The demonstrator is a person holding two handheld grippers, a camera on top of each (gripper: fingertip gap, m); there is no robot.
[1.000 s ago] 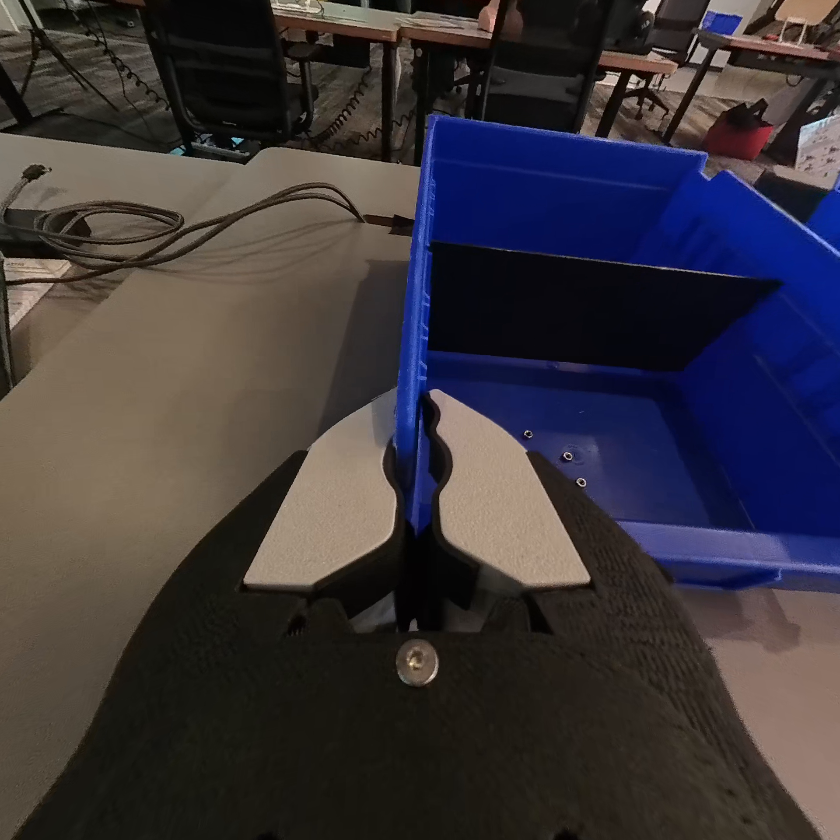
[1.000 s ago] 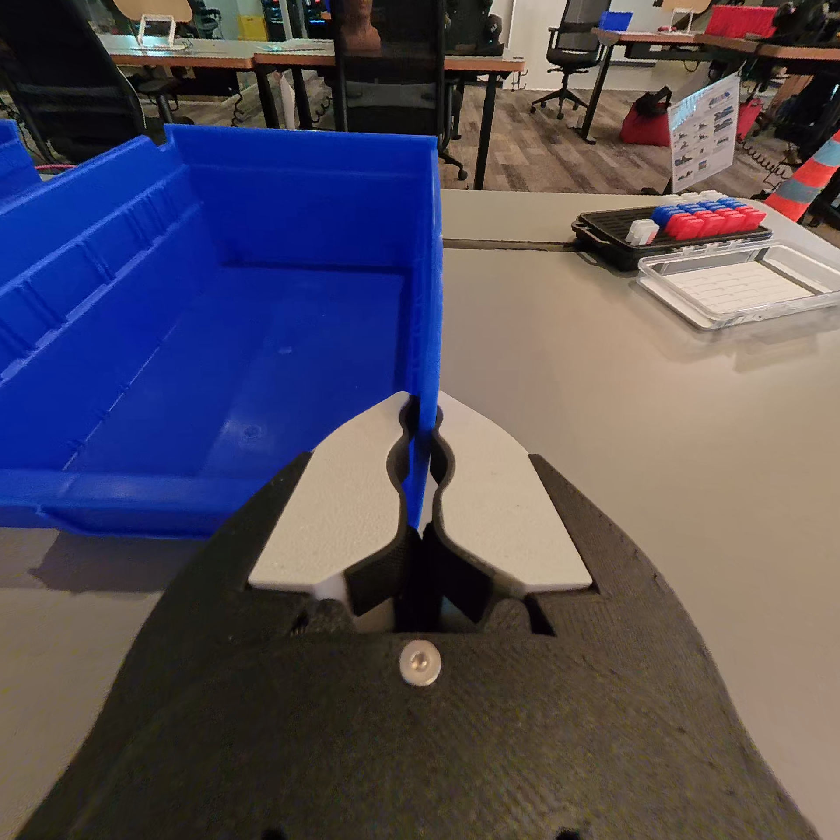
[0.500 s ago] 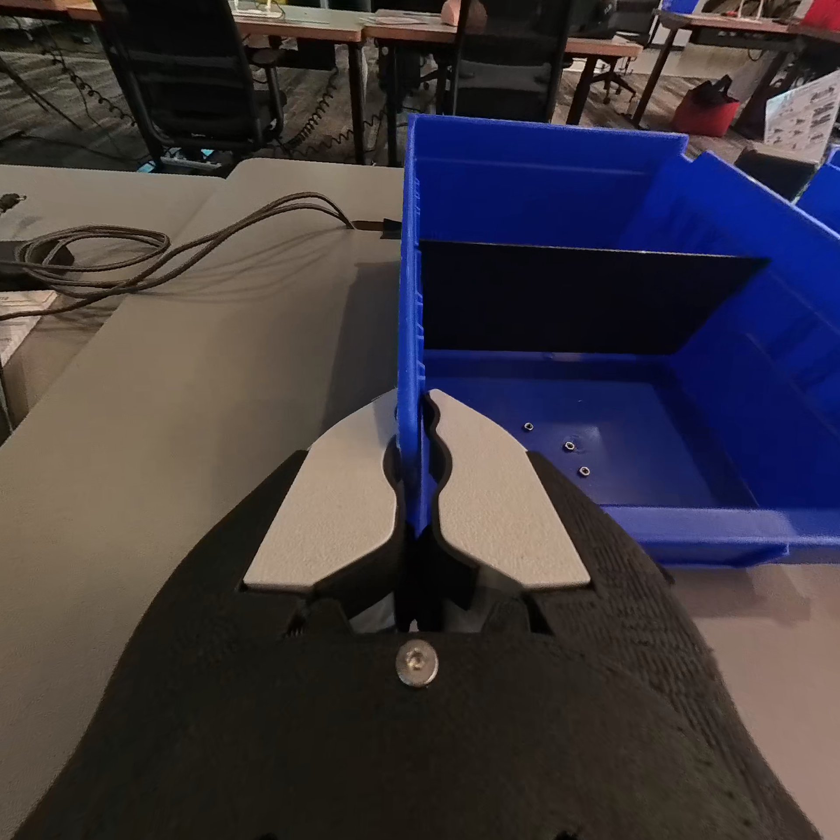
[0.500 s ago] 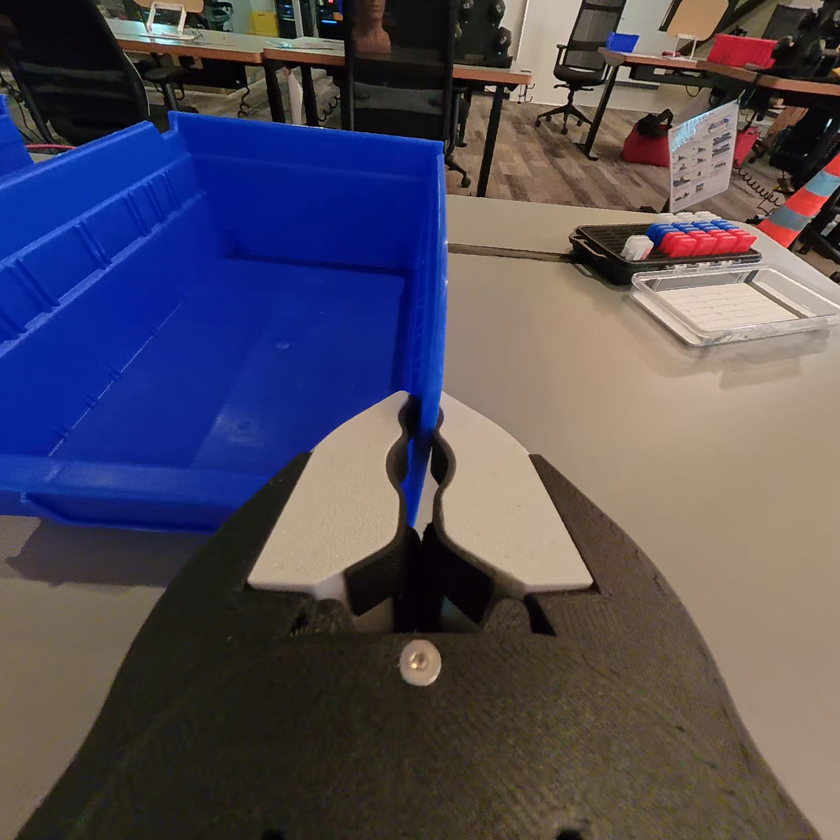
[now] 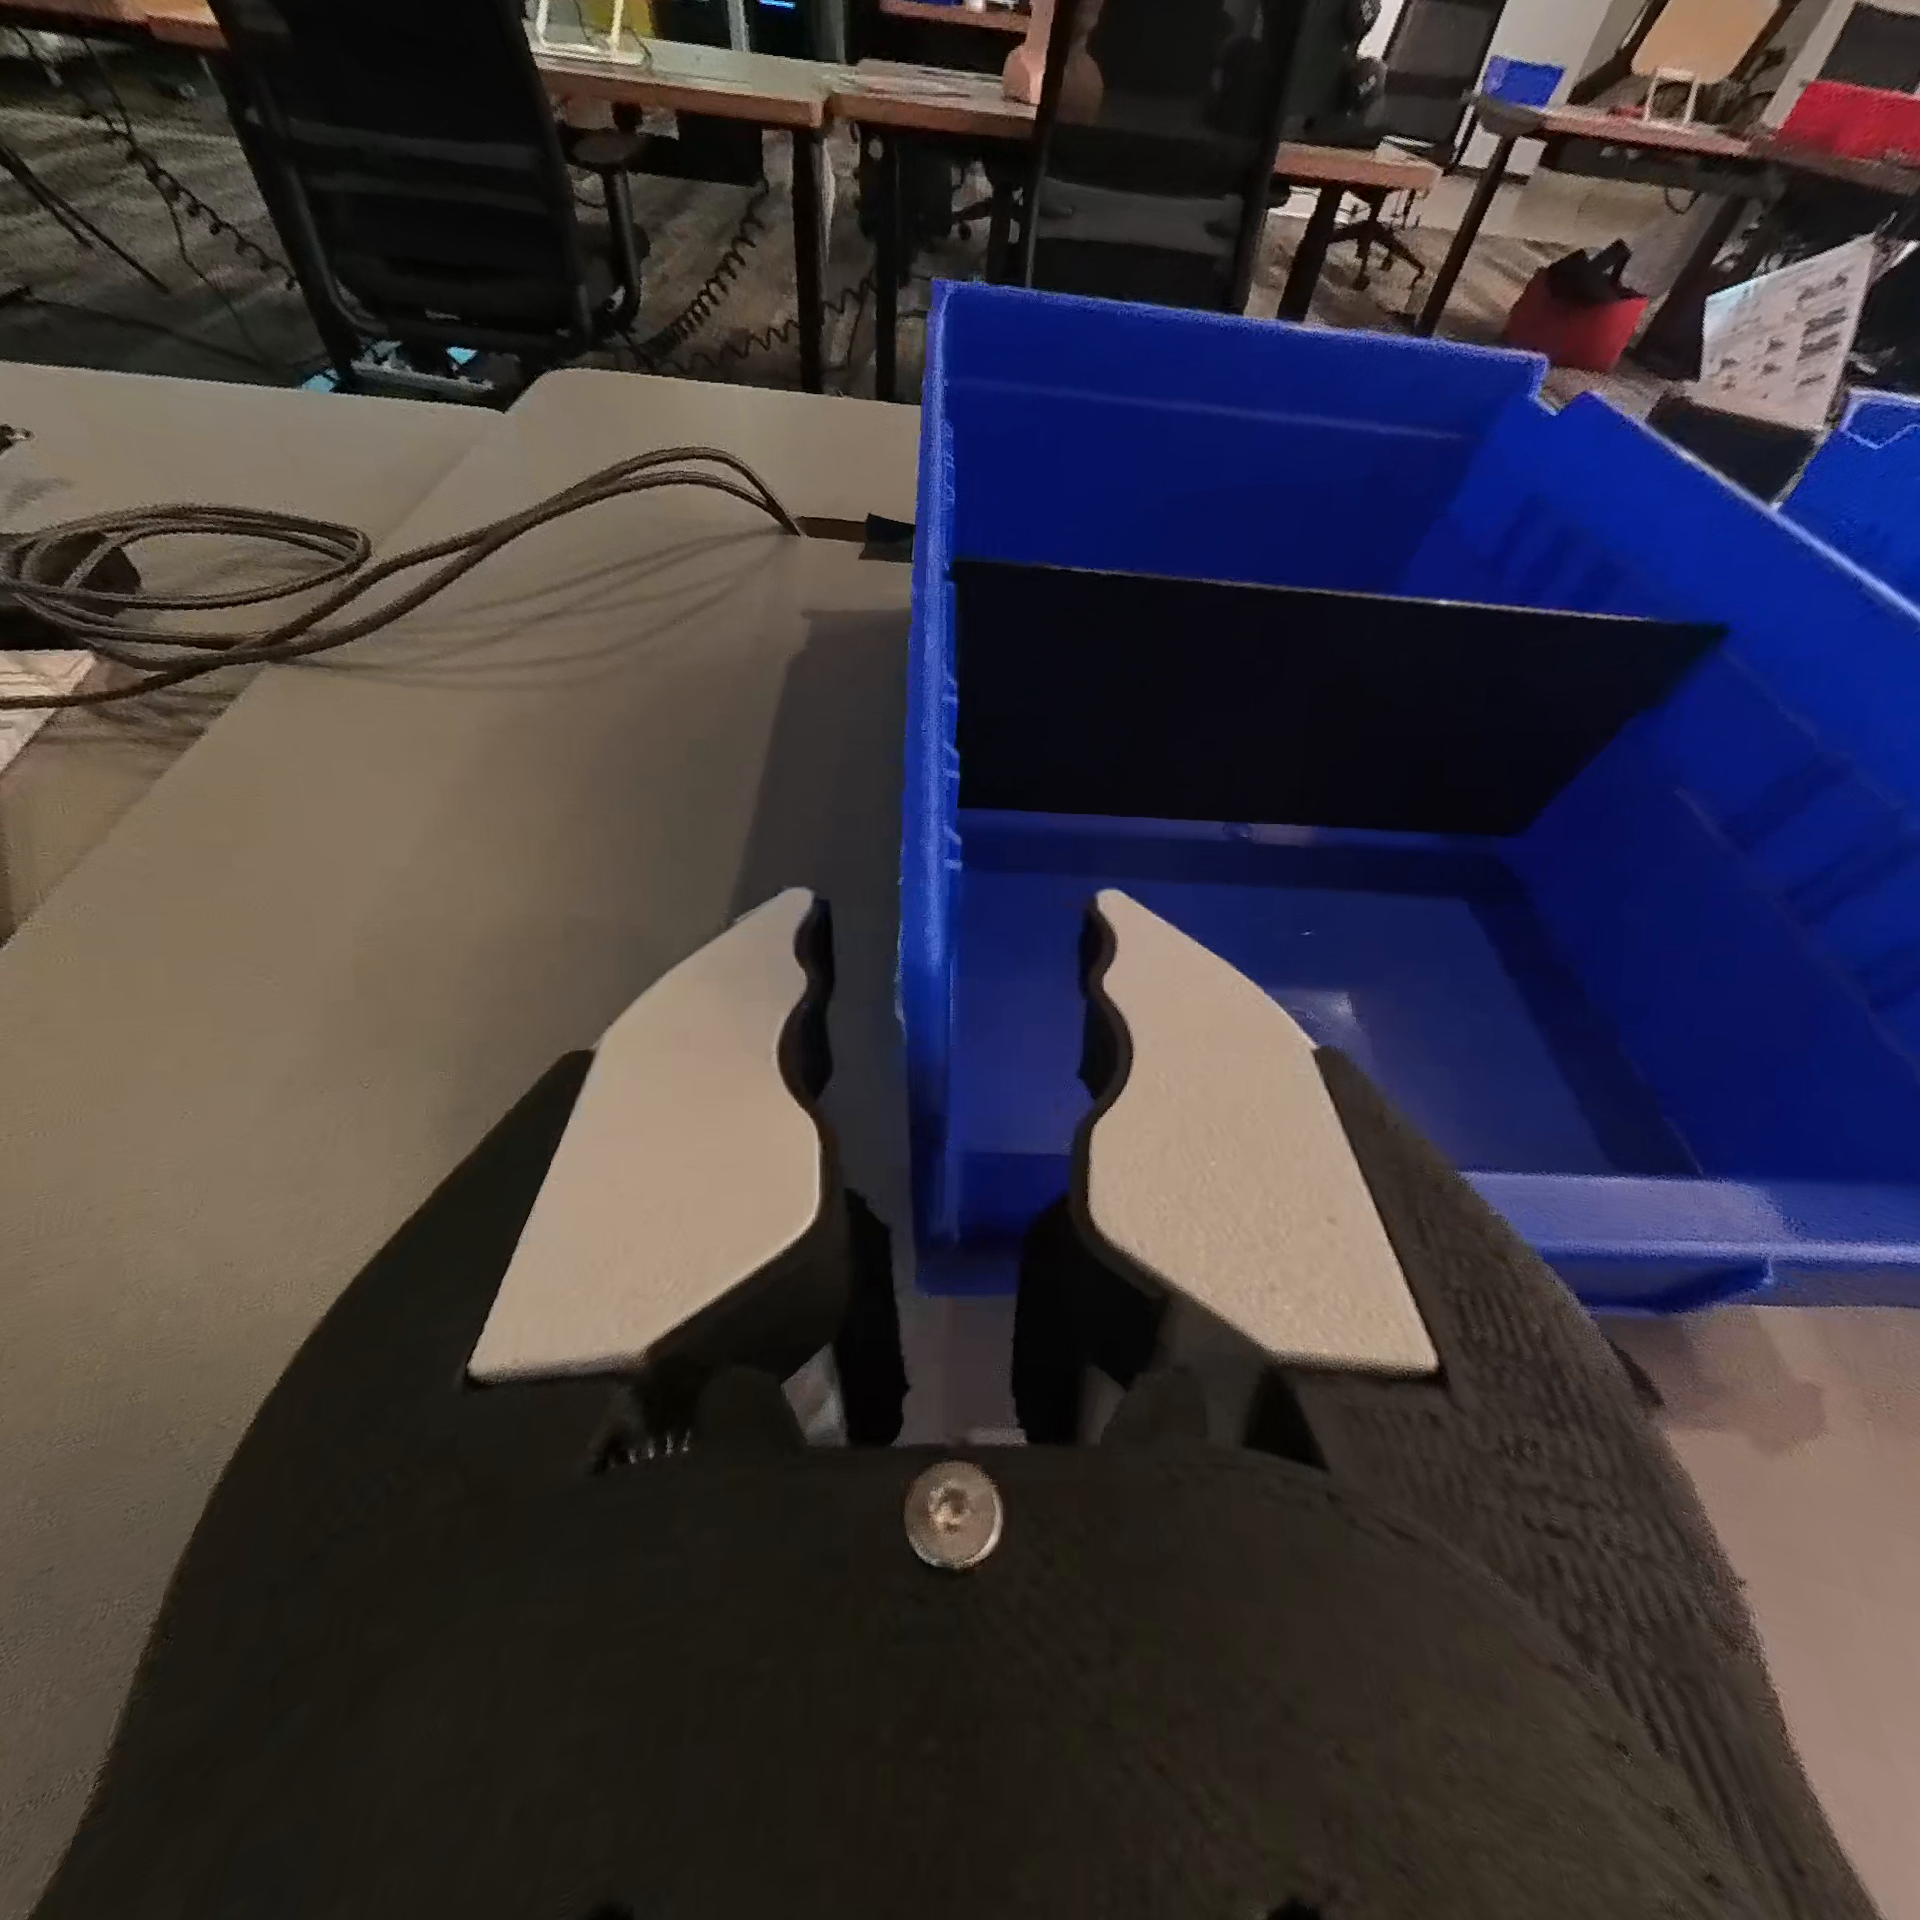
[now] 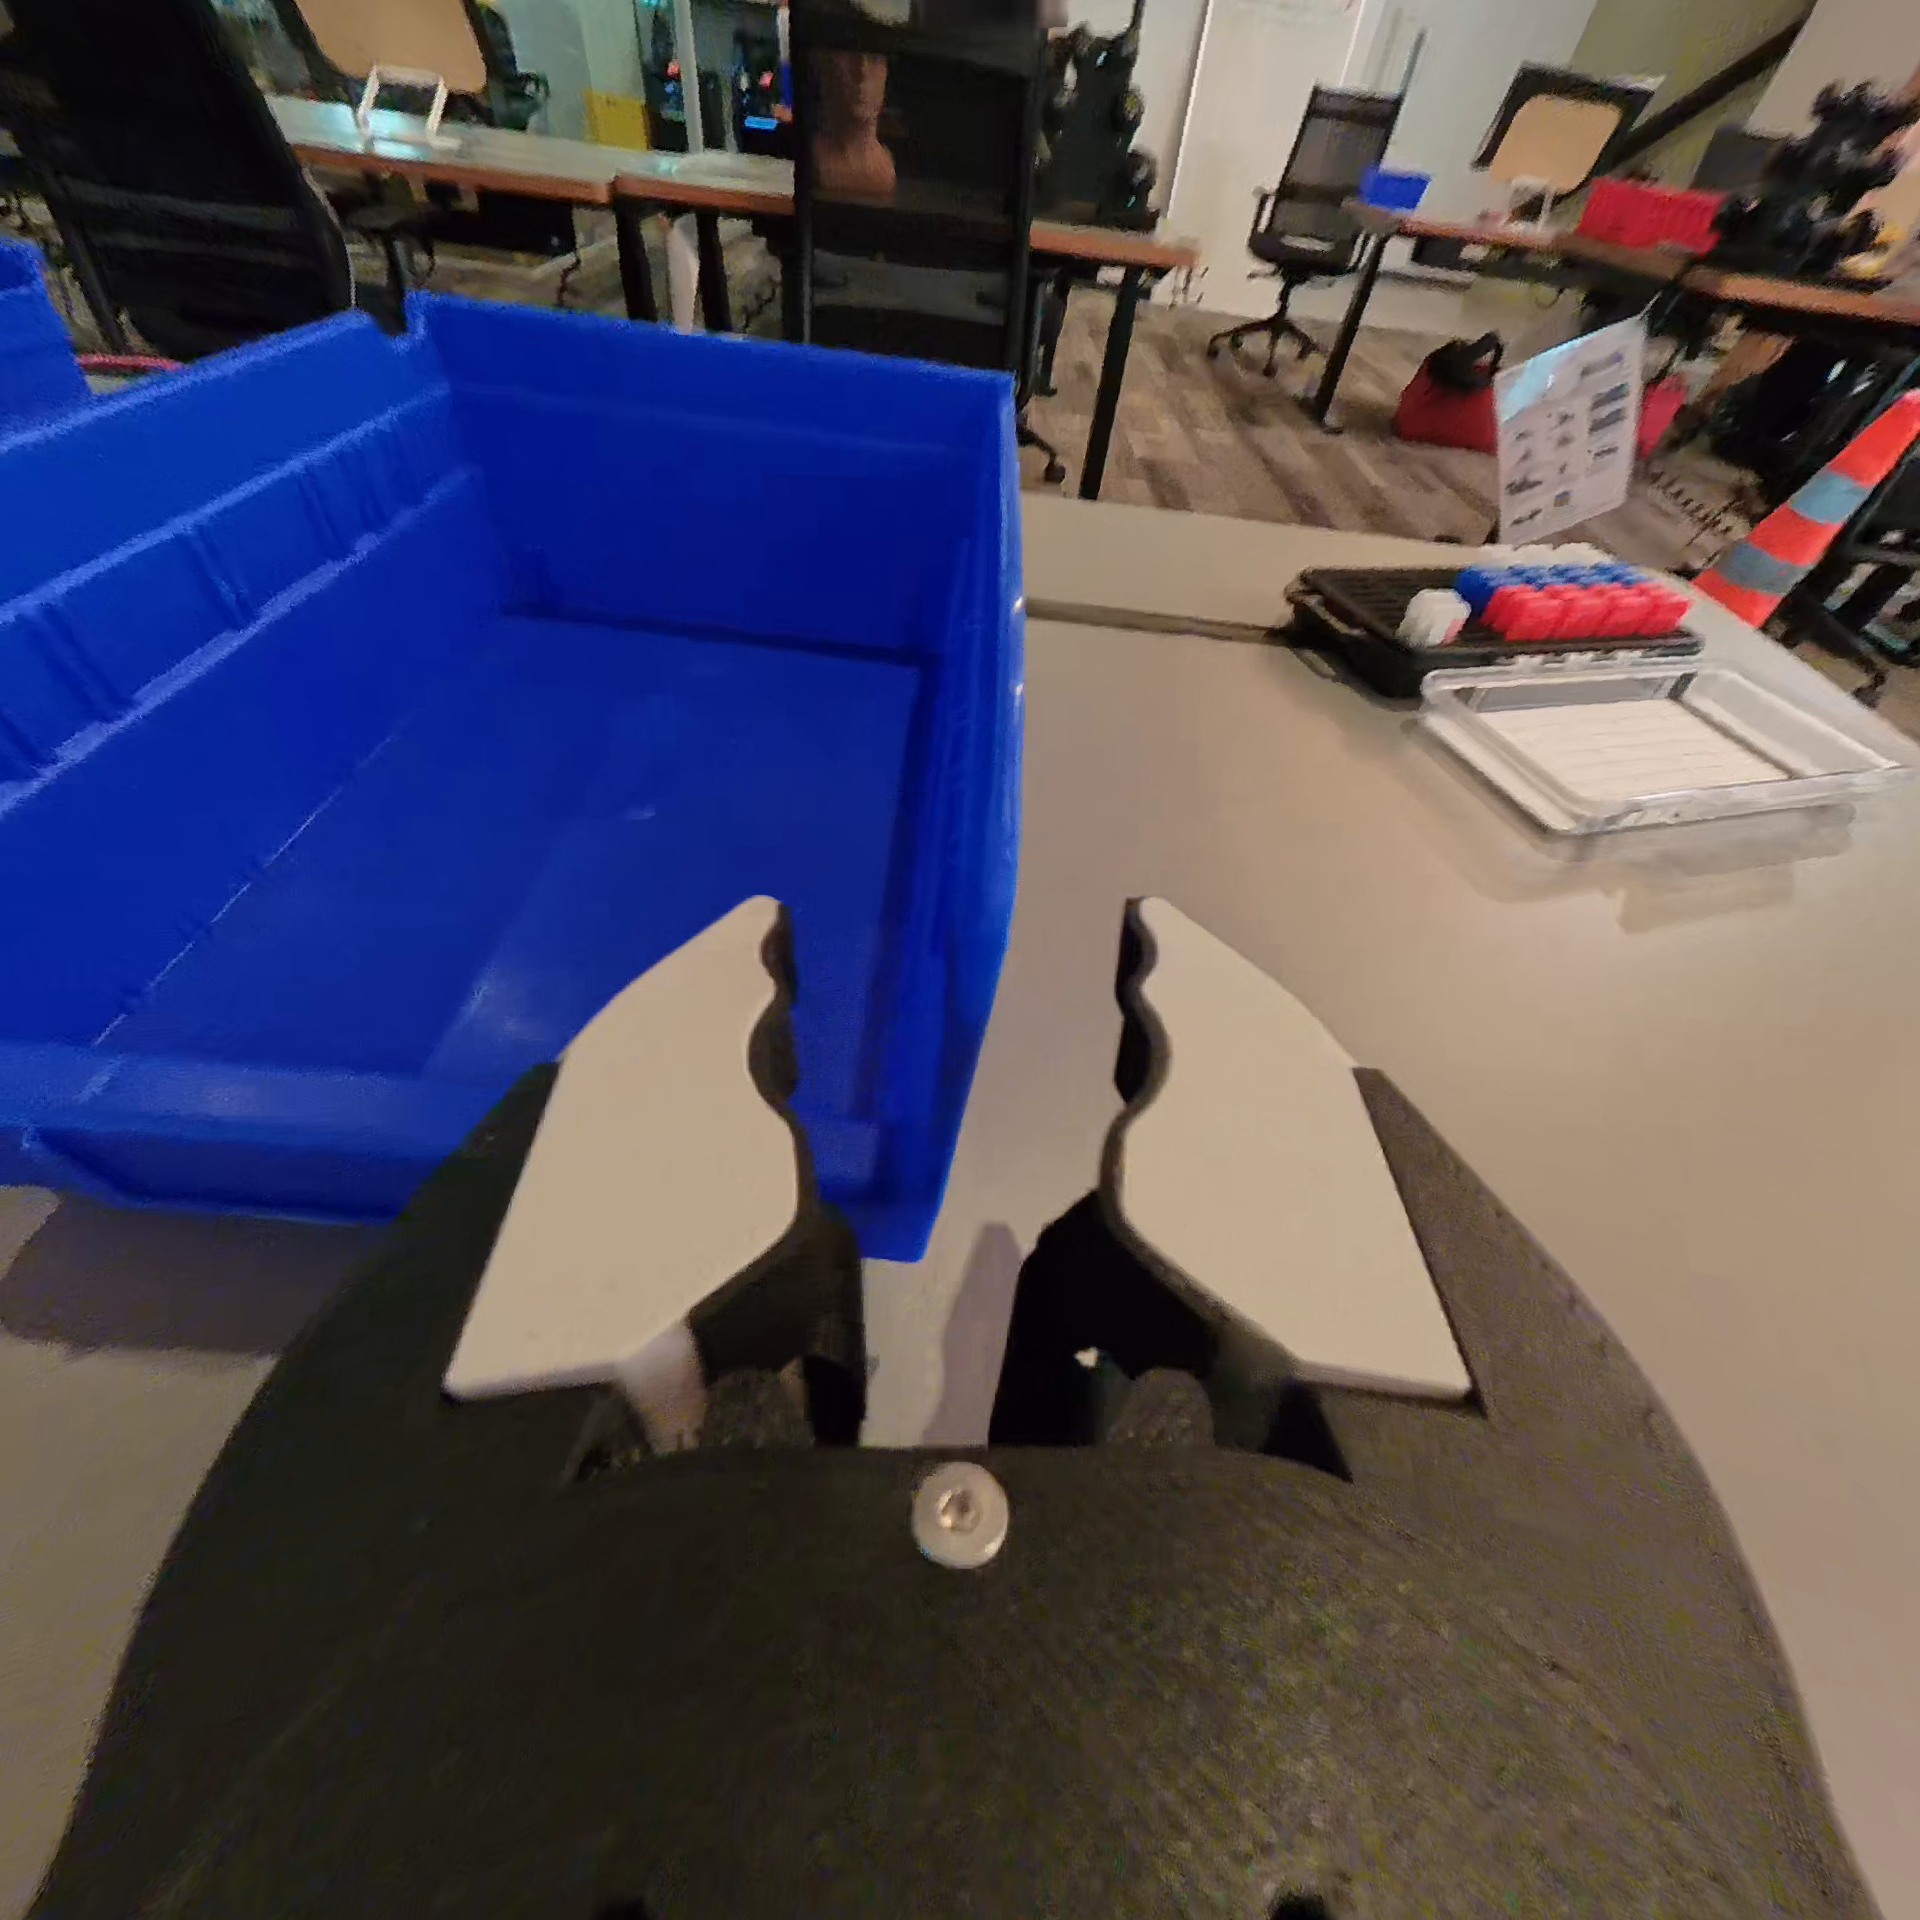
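Observation:
A blue plastic bin (image 5: pixel 1226 457) with a black divider (image 5: pixel 1299 707) stands on the grey table (image 5: pixel 416 935). My left gripper (image 5: pixel 951 914) is open, its fingers straddling the bin's left wall without gripping it. A second blue bin (image 6: pixel 707 499) stands in the right wrist view. My right gripper (image 6: pixel 951 914) is open, its fingers on either side of that bin's right wall, apart from it. Part of another blue bin (image 5: pixel 1860 488) shows at the right edge of the left wrist view.
A coil of dark cable (image 5: pixel 208 582) lies at the left of the table. A black tray of red, blue and white blocks (image 6: pixel 1496 623) and a clear plastic tray (image 6: pixel 1652 748) sit at the far right. Office chairs, desks and an orange cone (image 6: pixel 1808 520) stand beyond.
Both grippers were shut on the bin walls; both have opened and let the walls go. The views have pulled back slightly.

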